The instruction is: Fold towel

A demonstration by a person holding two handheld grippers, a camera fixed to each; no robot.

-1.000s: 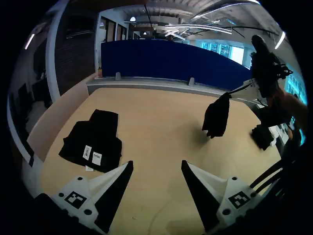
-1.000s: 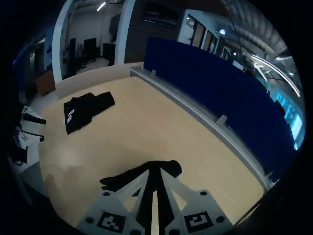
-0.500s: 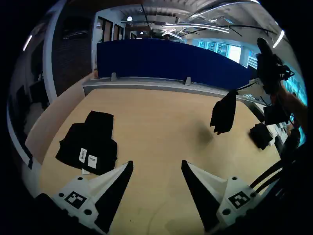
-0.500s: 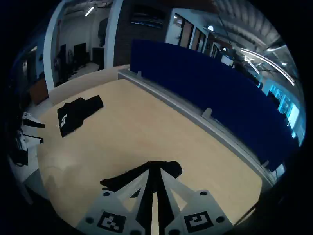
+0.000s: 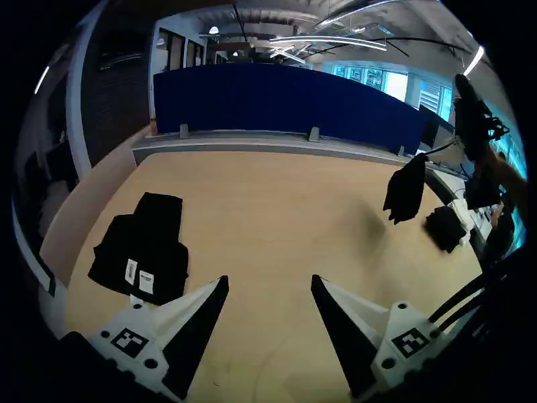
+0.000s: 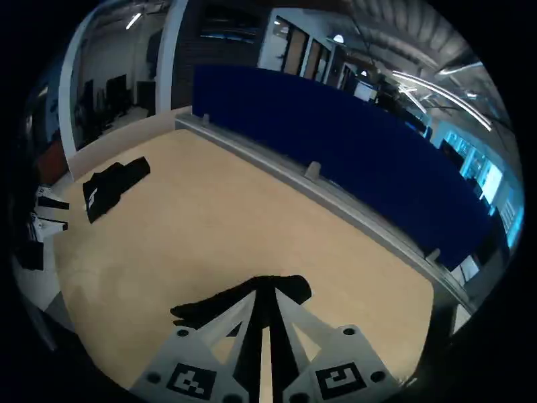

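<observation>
A black towel [image 5: 405,194] hangs in the air above the right part of the wooden table [image 5: 268,201], held by my right gripper [image 5: 429,151] seen far off in the left gripper view. In the right gripper view that gripper [image 6: 266,295] is shut on the black towel [image 6: 221,305], which droops below its fingertips. My left gripper [image 5: 268,285] hovers open over the table's near edge with nothing between its fingers. A folded pile of black towels [image 5: 141,248] with white tags lies at the table's left, also small and far in the right gripper view [image 6: 111,185].
Another black bundle [image 5: 445,227] sits at the table's right edge. A blue partition [image 5: 282,101] on a grey rail lines the far side of the table. A person's arm [image 5: 503,181] holds the right gripper.
The right gripper has carried the hanging towel rightward and away from the left gripper. The folded pile has drifted left in the left gripper view as that gripper turned.
</observation>
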